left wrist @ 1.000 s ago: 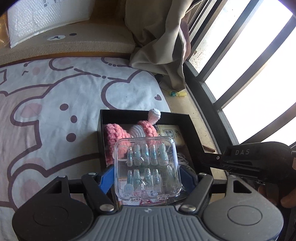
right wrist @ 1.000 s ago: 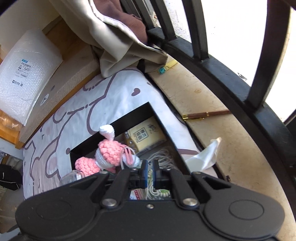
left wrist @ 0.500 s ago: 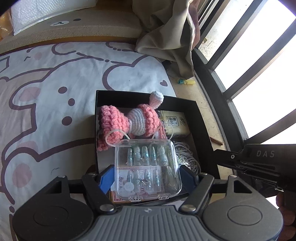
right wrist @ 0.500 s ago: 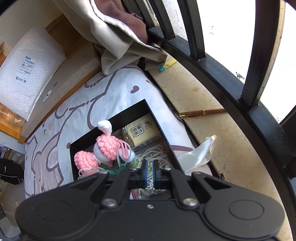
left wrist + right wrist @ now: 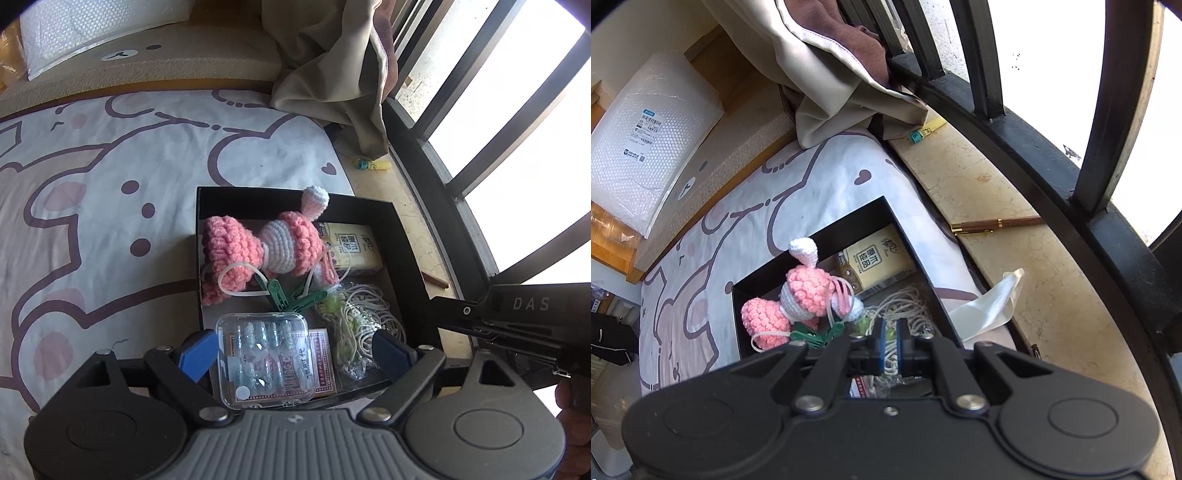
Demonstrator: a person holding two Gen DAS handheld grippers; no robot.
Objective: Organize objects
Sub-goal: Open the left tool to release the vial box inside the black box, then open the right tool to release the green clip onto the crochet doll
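Bed (image 5: pixel 110 206) with bear-print sheet by a barred window, black box (image 5: pixel 402 236) near the sill edge. Left tool (image 5: pixel 291 350) jaws opening, blue pads clear of the clear plastic case (image 5: pixel 264 360), which lies in the box's near end on a red card pack (image 5: pixel 321 363). Pink crochet toy (image 5: pixel 258 251), green clips (image 5: pixel 291 297), cord bundle (image 5: pixel 360 314) also inside. Right tool (image 5: pixel 891 341) pads together, empty, over the cord

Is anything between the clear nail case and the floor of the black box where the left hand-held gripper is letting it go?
Yes. The clear nail case lies on a red card pack at the black box's near end, not on its floor. The left hand-held gripper is opening, pads clear of the case.
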